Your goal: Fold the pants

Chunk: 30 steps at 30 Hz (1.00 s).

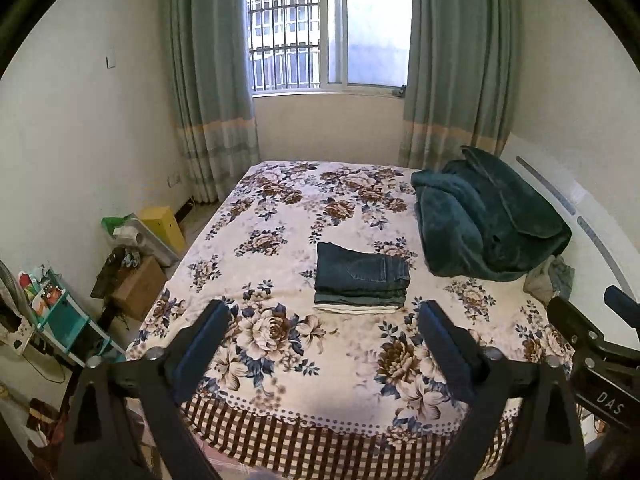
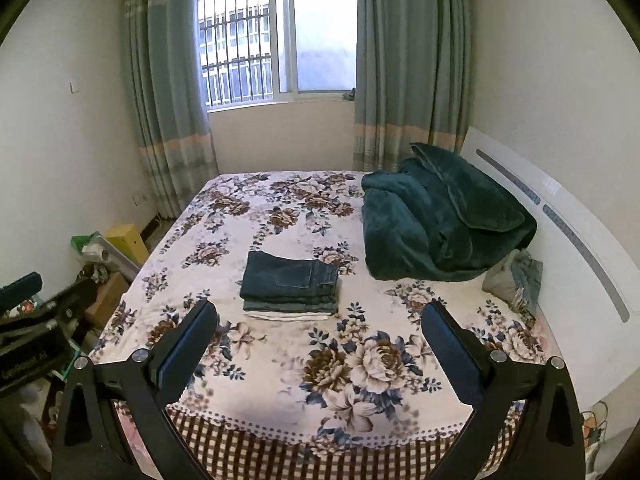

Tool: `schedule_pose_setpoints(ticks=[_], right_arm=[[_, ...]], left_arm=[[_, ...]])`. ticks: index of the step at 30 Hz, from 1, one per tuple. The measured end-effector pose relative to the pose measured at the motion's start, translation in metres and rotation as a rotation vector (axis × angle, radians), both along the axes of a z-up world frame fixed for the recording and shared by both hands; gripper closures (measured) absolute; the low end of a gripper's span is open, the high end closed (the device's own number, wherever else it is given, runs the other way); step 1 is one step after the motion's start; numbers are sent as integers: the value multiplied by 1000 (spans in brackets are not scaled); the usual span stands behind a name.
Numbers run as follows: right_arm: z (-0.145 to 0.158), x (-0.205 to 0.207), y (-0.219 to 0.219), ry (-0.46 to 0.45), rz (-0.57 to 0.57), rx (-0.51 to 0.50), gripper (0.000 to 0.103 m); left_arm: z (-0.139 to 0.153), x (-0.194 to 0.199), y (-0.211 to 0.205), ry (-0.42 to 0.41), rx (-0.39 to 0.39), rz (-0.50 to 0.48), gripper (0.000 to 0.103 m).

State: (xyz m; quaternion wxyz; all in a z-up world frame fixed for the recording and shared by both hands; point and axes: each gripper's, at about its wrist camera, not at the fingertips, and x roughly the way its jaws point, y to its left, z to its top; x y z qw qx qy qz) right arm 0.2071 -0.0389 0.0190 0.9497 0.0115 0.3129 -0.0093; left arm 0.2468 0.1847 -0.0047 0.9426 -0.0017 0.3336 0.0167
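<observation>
A stack of folded pants (image 1: 362, 278), dark blue jeans on top, lies in the middle of the flowered bed (image 1: 280, 208); it also shows in the right wrist view (image 2: 292, 286). My left gripper (image 1: 324, 308) is open and empty, held above the bed's near end, short of the stack. My right gripper (image 2: 320, 308) is open and empty too, also short of the stack. The right gripper shows at the right edge of the left wrist view (image 1: 592, 312). The left gripper shows at the left edge of the right wrist view (image 2: 24, 304).
A dark green blanket (image 1: 488, 220) is heaped at the bed's right side by the white headboard (image 2: 580, 232). A small grey-blue cloth (image 2: 514, 280) lies beside it. Boxes and a teal shelf (image 1: 68, 312) crowd the floor on the left. Curtains and a window stand behind the bed.
</observation>
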Motion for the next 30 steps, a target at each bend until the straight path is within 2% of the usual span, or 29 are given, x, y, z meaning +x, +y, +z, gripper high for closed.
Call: schedule_pose_setpoints(ticks=[13, 30], right_arm=[[7, -4, 5, 2, 12, -2, 0], [3, -3, -14, 19, 13, 25, 0]], left_arm=[[2, -11, 4, -20, 0, 32, 0], [6, -11, 3, -18, -9, 31, 0]])
